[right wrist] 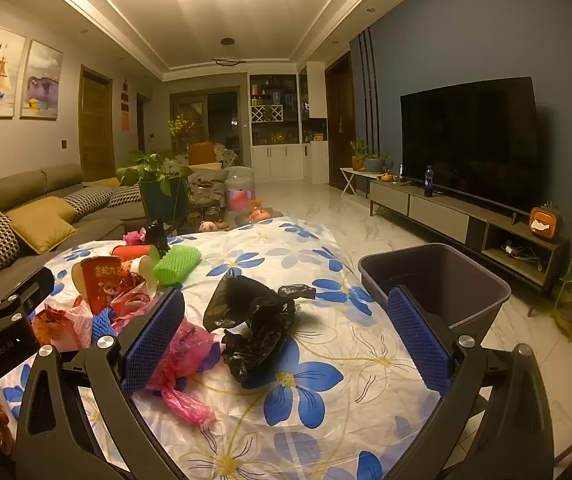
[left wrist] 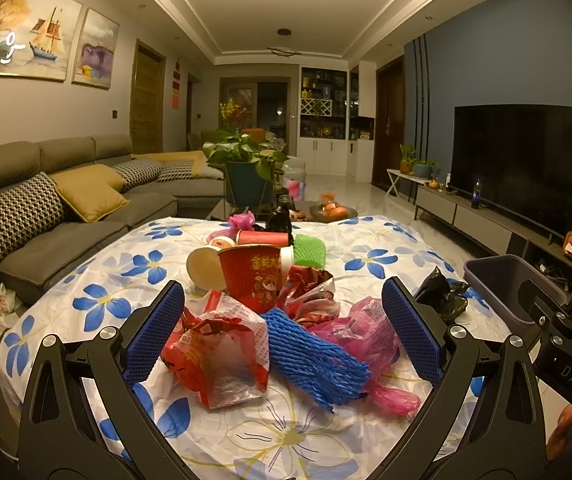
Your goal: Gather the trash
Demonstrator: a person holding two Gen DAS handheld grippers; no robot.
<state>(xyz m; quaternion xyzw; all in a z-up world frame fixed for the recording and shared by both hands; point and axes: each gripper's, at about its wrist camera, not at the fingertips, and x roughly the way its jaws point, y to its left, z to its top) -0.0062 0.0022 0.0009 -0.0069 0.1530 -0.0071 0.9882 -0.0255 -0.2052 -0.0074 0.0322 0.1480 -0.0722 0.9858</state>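
A heap of trash lies on a table under a flowered cloth (left wrist: 370, 260). In the left wrist view my left gripper (left wrist: 284, 334) is open just above a blue foam net (left wrist: 310, 354), a red and clear wrapper (left wrist: 216, 350) and a pink plastic bag (left wrist: 366, 336); behind them stands a red paper cup (left wrist: 252, 278). In the right wrist view my right gripper (right wrist: 286, 344) is open over a crumpled black plastic bag (right wrist: 254, 320). A grey bin (right wrist: 442, 280) sits at the table's right edge, beside the right finger. A green foam net (right wrist: 178, 264) lies further back.
A grey sofa (left wrist: 66, 208) with cushions runs along the left. A potted plant (left wrist: 246, 160) and a coffee table with fruit stand beyond the table. A TV (right wrist: 470, 140) on a low cabinet lines the right wall, with tiled floor between.
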